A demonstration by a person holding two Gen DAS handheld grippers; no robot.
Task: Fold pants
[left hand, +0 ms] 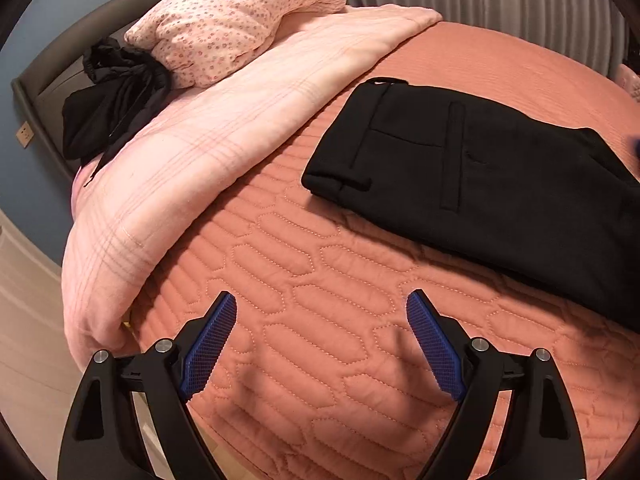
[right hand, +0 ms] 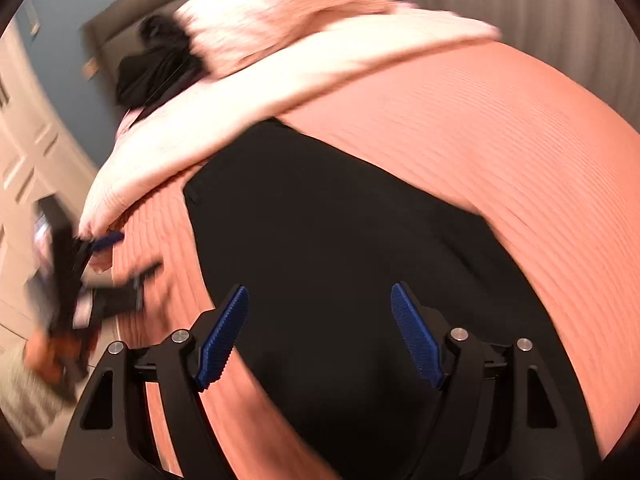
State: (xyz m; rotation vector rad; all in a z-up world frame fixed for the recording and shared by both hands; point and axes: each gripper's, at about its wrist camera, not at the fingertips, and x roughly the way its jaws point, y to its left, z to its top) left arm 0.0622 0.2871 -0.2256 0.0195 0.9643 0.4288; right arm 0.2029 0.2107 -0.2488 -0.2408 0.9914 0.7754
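Note:
Black pants (left hand: pixel 480 176) lie folded flat on the salmon quilted bedspread (left hand: pixel 312 280), waistband toward the pink blanket. My left gripper (left hand: pixel 322 304) is open and empty, hovering over bare bedspread to the left of and nearer than the pants. In the right wrist view, which is motion-blurred, the pants (right hand: pixel 320 240) fill the middle. My right gripper (right hand: pixel 320 294) is open and empty just above them. The left gripper (right hand: pixel 120 256) shows blurred at the left edge of the bed.
A folded pink blanket (left hand: pixel 192 152) and a floral pillow (left hand: pixel 236 20) lie along the head of the bed. A black garment (left hand: pixel 112 108) with a drawstring sits by the headboard. Grey curtains (left hand: pixel 500 4) hang behind. The bed's left edge drops to the floor (left hand: pixel 28 320).

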